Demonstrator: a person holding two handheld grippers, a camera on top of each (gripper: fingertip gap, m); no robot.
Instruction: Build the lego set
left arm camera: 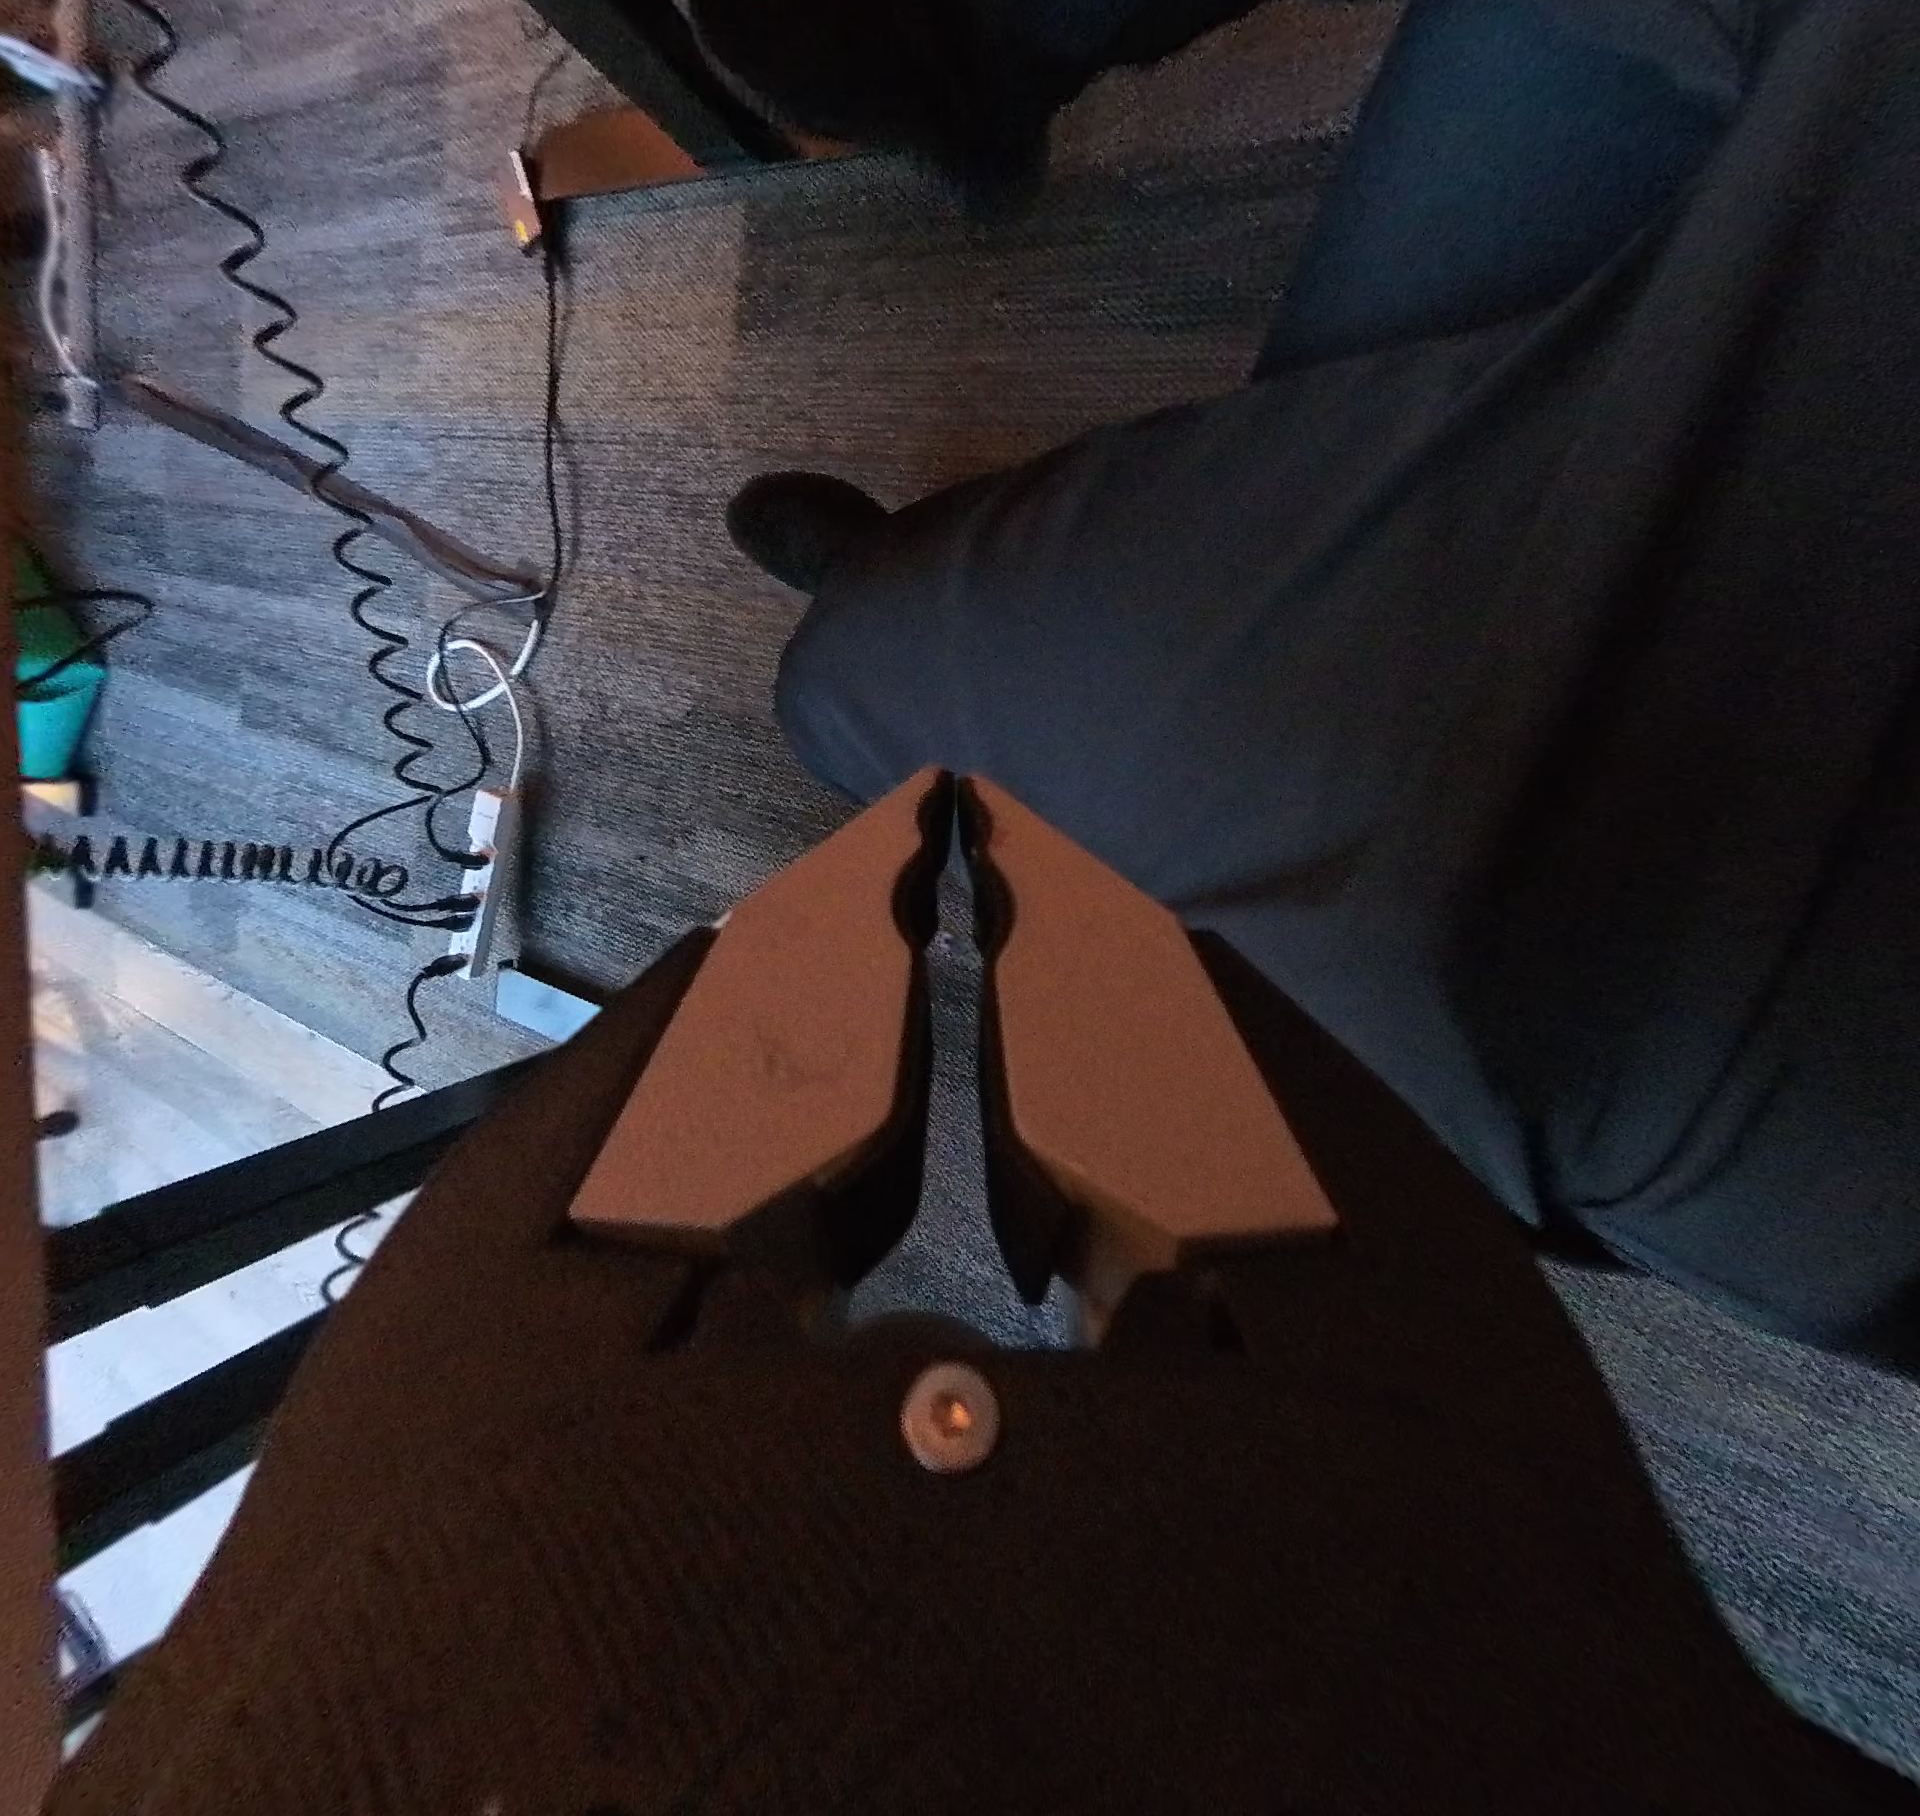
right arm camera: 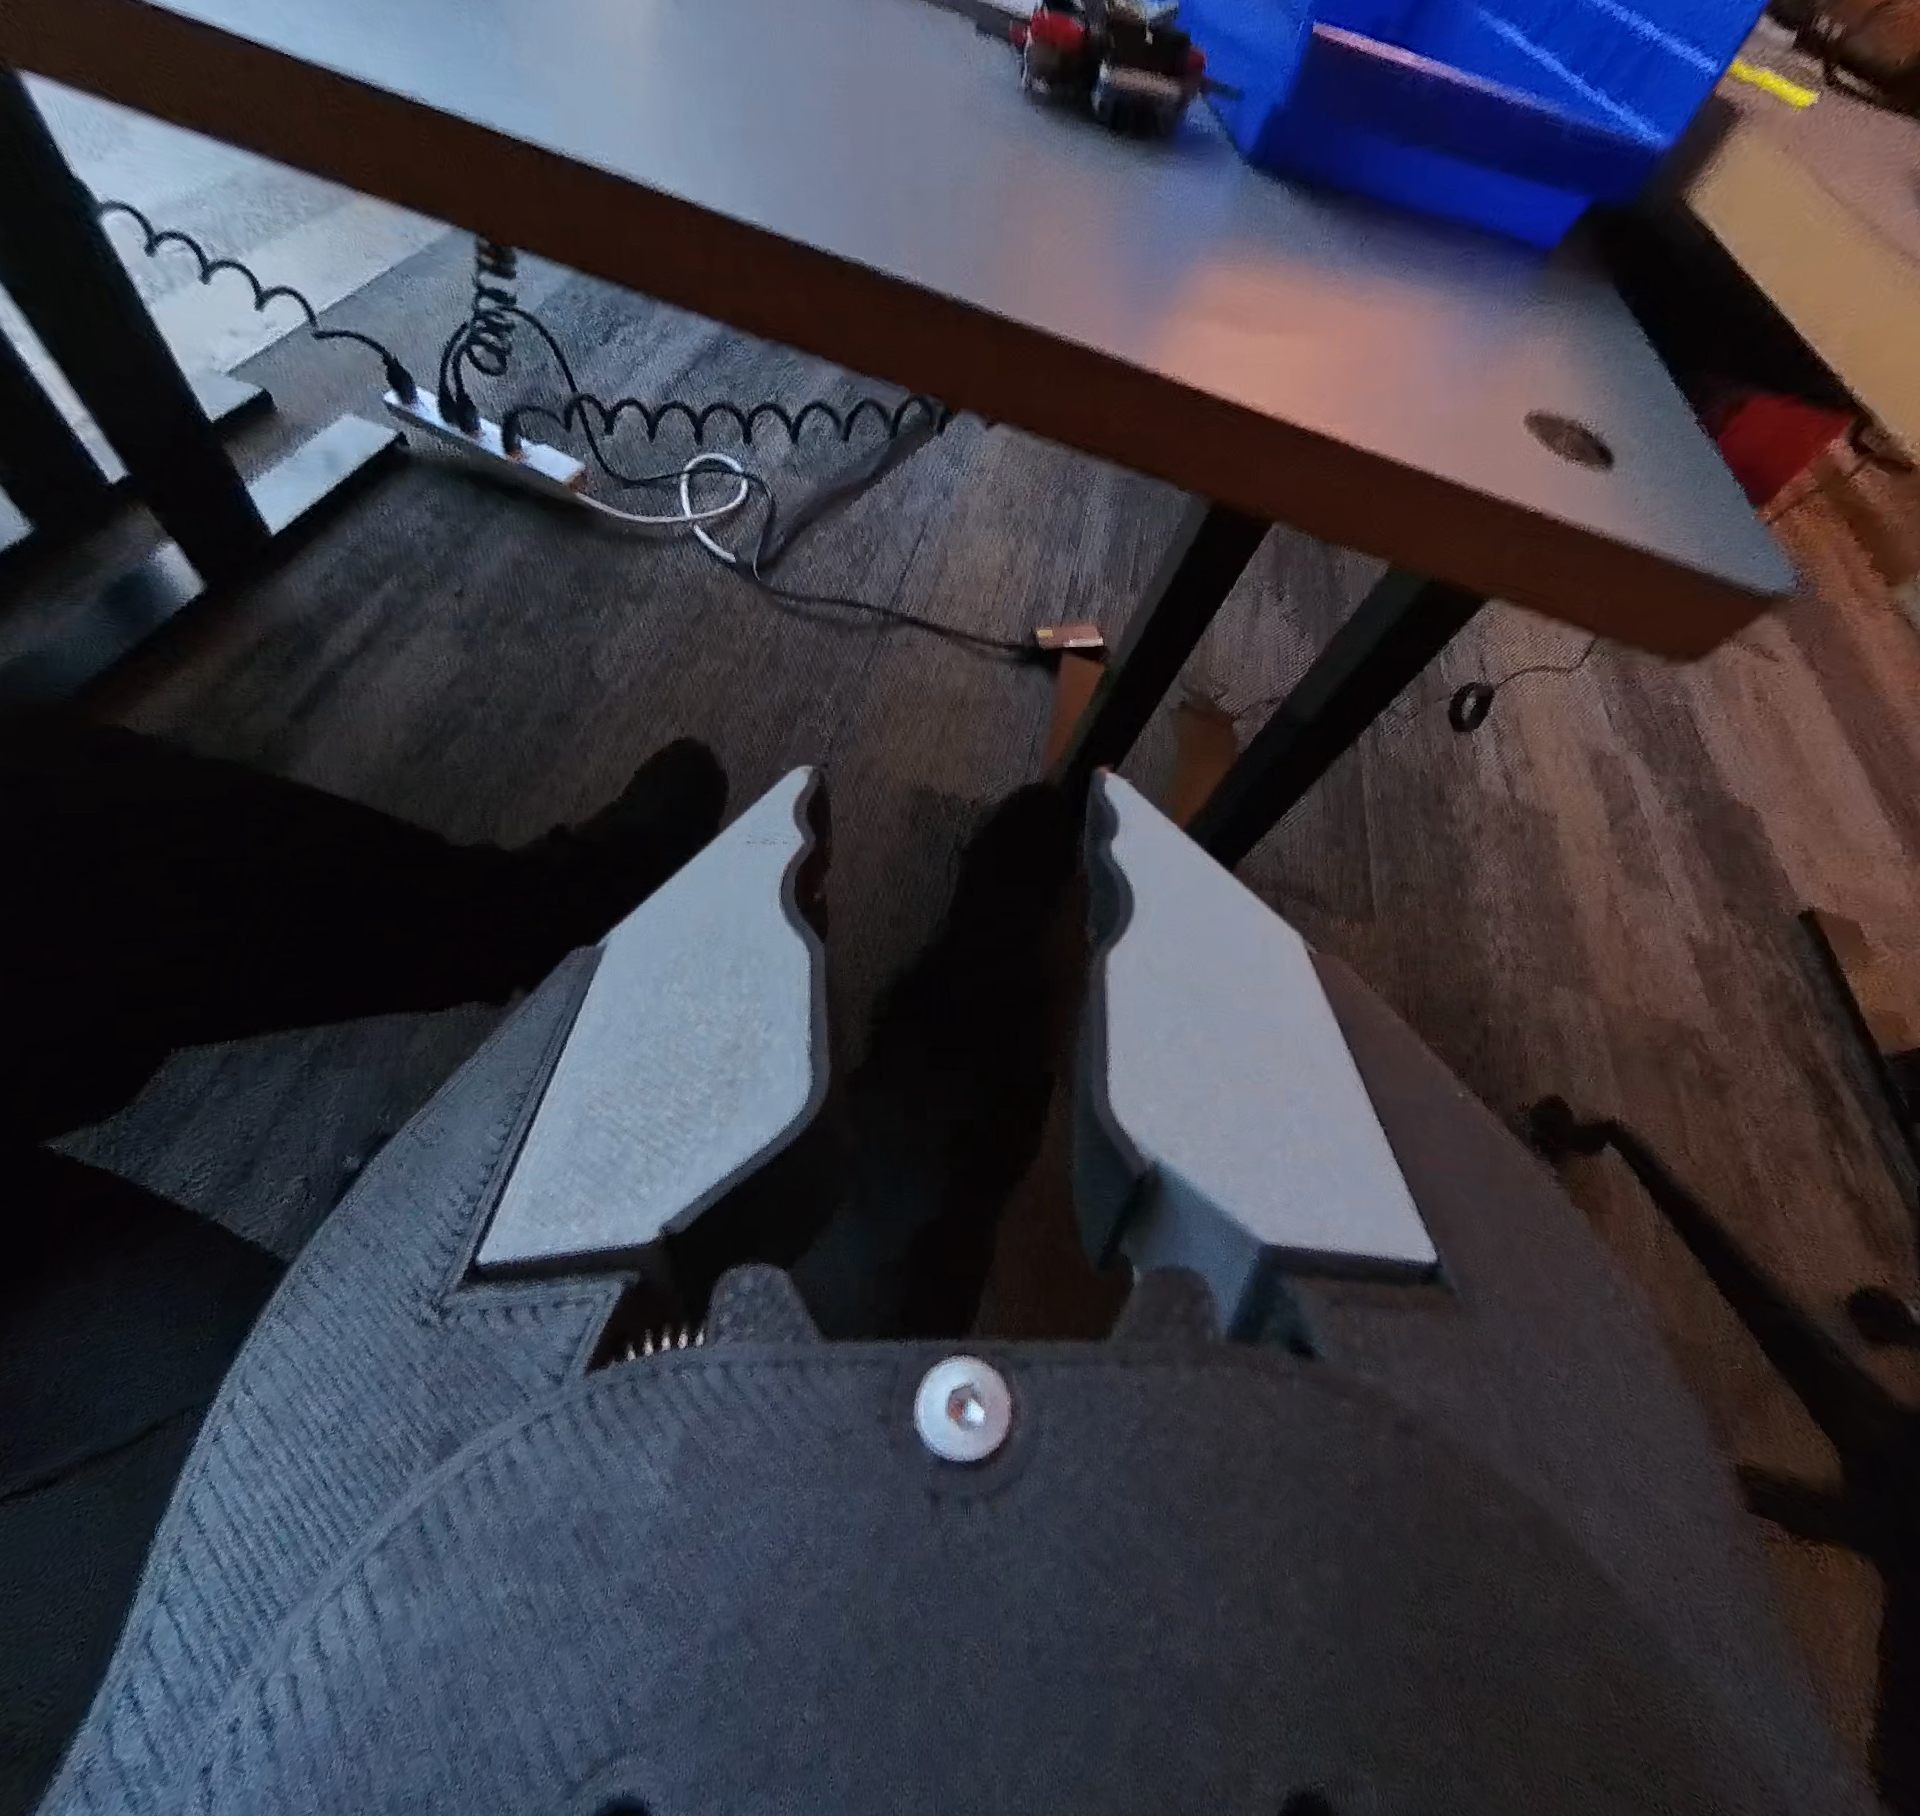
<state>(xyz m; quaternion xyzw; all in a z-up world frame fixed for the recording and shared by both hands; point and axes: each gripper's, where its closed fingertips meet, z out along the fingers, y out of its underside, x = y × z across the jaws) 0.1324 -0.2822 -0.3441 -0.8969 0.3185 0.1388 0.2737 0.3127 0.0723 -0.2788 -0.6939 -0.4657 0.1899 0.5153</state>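
1 blue bin [right arm camera: 1455,73], 1 table [right arm camera: 935,239], 1 power strip [right arm camera: 488,441], 2 coiled cables [right arm camera: 748,416], 2 legs [left arm camera: 1299,727]

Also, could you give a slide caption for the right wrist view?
Open, empty right tool held low over carpet, before a table bearing a blue bin.

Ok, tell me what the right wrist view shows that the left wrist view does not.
Only the right wrist view: a dark tabletop bearing a blue bin and a small mechanical assembly; the right gripper with fingers apart, nothing between them.
Only the left wrist view: the left gripper with fingers together, a teal object at the left edge.
Both: grey carpet, coiled black cable, white power strip, the person's dark trouser legs.
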